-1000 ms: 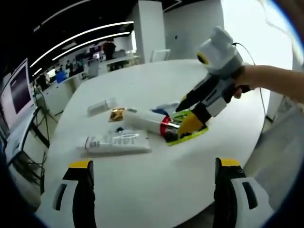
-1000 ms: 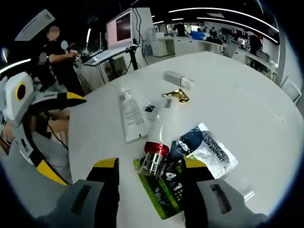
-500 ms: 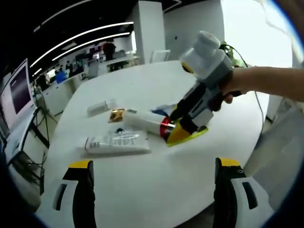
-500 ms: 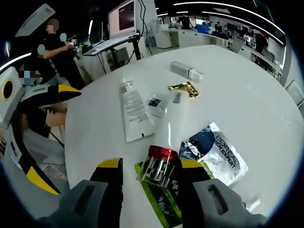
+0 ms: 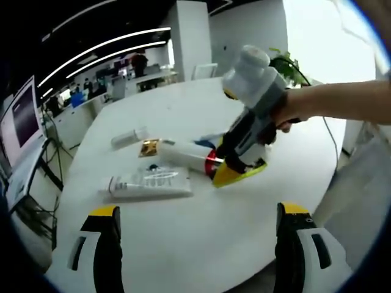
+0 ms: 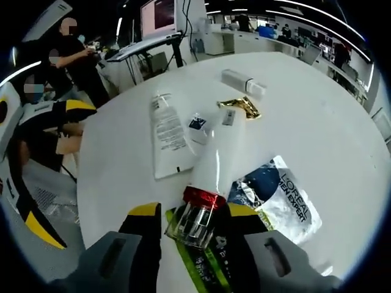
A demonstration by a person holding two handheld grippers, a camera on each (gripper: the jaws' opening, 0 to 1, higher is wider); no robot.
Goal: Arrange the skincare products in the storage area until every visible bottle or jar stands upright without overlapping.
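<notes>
Just beyond the right gripper (image 6: 186, 223) lie a white tube (image 6: 166, 134), a gold sachet (image 6: 241, 107) and a small white bottle (image 6: 242, 83); a L'Oreal pouch (image 6: 281, 198) lies to its right, a green packet (image 6: 204, 259) under it. Its jaws straddle the clear cap of the white bottle (image 6: 214, 165) lying flat; contact unclear. The left gripper (image 5: 195, 244) hangs wide open, empty, above the round white table (image 5: 183, 238); office desks behind.

A monitor (image 6: 157, 12) stands beyond the white table (image 6: 317, 128).
</notes>
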